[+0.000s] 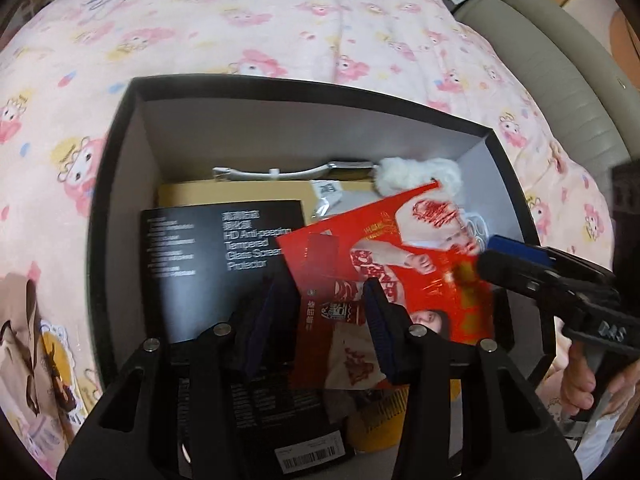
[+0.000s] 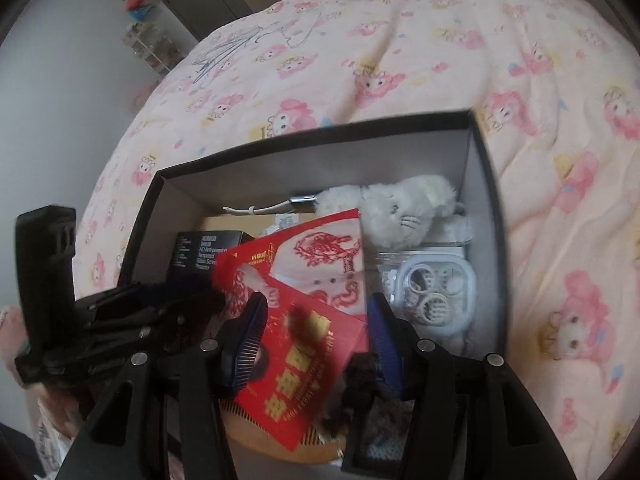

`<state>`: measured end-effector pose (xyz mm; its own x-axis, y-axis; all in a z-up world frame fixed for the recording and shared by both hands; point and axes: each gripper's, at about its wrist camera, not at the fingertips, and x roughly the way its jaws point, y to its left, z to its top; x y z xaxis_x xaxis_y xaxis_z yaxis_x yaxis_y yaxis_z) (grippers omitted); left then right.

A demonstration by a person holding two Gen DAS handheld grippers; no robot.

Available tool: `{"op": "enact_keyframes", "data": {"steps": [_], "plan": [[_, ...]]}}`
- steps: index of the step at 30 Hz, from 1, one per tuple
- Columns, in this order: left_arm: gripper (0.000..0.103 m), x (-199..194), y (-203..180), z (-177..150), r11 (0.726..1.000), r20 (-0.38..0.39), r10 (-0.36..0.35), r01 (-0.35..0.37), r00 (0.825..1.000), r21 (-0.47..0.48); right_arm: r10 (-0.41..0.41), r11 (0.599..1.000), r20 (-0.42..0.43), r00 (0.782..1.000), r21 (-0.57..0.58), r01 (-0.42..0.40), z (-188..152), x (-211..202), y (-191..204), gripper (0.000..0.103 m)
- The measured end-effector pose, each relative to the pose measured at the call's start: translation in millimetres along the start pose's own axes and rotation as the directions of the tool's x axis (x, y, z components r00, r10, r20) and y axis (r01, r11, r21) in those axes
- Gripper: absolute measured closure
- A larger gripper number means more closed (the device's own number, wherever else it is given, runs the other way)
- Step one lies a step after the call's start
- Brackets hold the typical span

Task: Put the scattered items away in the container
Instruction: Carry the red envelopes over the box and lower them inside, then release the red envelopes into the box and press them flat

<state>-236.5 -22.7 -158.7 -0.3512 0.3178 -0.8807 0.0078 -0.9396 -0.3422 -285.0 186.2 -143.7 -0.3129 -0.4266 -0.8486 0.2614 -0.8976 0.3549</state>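
Note:
A black cardboard box (image 1: 120,128) with a grey inside sits on the pink bedspread; it also shows in the right wrist view (image 2: 486,184). In it lie a red paper packet (image 1: 404,264) (image 2: 304,344), a black screen-protector box (image 1: 208,264) (image 2: 200,252), a white plush toy (image 1: 416,174) (image 2: 400,204), a white cable (image 1: 260,174) and a clear case of rings (image 2: 436,288). My left gripper (image 1: 324,316) is open over the box, its jaws above the red packet's near edge. My right gripper (image 2: 320,340) is open, jaws either side of the red packet, which is blurred.
The pink cartoon-print bedspread (image 1: 240,20) (image 2: 440,40) surrounds the box. A beige paper bag (image 1: 36,356) lies on it at the left. A beige padded bed frame (image 1: 568,80) runs along the right. Shelves and a cabinet (image 2: 160,40) stand by the far wall.

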Motion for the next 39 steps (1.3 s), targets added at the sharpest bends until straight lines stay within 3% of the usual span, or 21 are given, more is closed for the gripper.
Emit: {"op": "enact_keyframes", "data": {"steps": [3,6,8,11,12,13,15,21,24,28,32,37,39], "plan": [[0.059,-5,6,-2,0.997,-0.021,-0.071,0.070,0.997,-0.037,-0.042,0.996,0.013,0.999,-0.084,0.043,-9,-18,11,0.055],[0.059,-8,4,-6,0.997,-0.032,-0.073,0.073,0.997,-0.020,-0.036,0.993,-0.037,0.999,-0.111,0.032,-19,-19,11,0.055],[0.059,-6,3,-9,0.994,-0.058,-0.105,0.104,0.993,-0.024,-0.011,0.996,-0.093,0.996,-0.091,0.002,-29,-15,5,0.055],[0.059,-3,1,-12,0.985,-0.085,-0.172,0.169,0.981,-0.043,0.025,0.993,-0.110,0.994,-0.116,-0.037,-33,-11,9,0.055],[0.061,-3,0,-12,0.983,-0.083,-0.181,0.178,0.980,-0.044,0.039,0.992,-0.111,0.993,-0.113,-0.052,-32,-10,9,0.060],[0.065,-4,0,-12,0.982,-0.080,-0.185,0.182,0.979,-0.041,0.054,0.992,-0.109,0.993,-0.105,-0.065,-31,-9,10,0.070],[0.070,-6,0,-11,0.982,-0.079,-0.189,0.187,0.979,-0.042,0.049,0.992,-0.102,0.994,-0.110,-0.060,-30,-8,13,0.079],[0.070,-1,2,-6,0.979,-0.079,-0.198,0.195,0.977,-0.052,0.020,0.997,-0.049,0.999,-0.075,-0.023,-20,-14,8,0.088],[0.070,-2,2,-5,0.980,-0.078,-0.198,0.195,0.977,-0.048,0.038,0.997,-0.036,0.999,-0.066,-0.040,-17,-14,10,0.088],[0.070,-7,3,-7,0.992,-0.066,-0.120,0.118,0.991,-0.036,0.023,0.996,-0.101,0.995,-0.079,-0.031,-21,-11,11,0.087],[0.078,-5,6,-14,0.980,-0.111,-0.198,0.194,0.974,-0.051,0.045,0.993,-0.143,0.989,-0.104,-0.060,-28,-1,14,0.087],[0.079,-5,-4,-10,0.974,-0.106,-0.225,0.222,0.969,-0.036,0.073,0.990,-0.097,0.993,-0.117,-0.084,-22,-5,26,0.087],[0.079,-7,-1,-9,0.982,-0.087,-0.186,0.183,0.979,-0.045,0.088,0.989,-0.075,0.993,-0.110,-0.096,-19,-8,27,0.087]]}}
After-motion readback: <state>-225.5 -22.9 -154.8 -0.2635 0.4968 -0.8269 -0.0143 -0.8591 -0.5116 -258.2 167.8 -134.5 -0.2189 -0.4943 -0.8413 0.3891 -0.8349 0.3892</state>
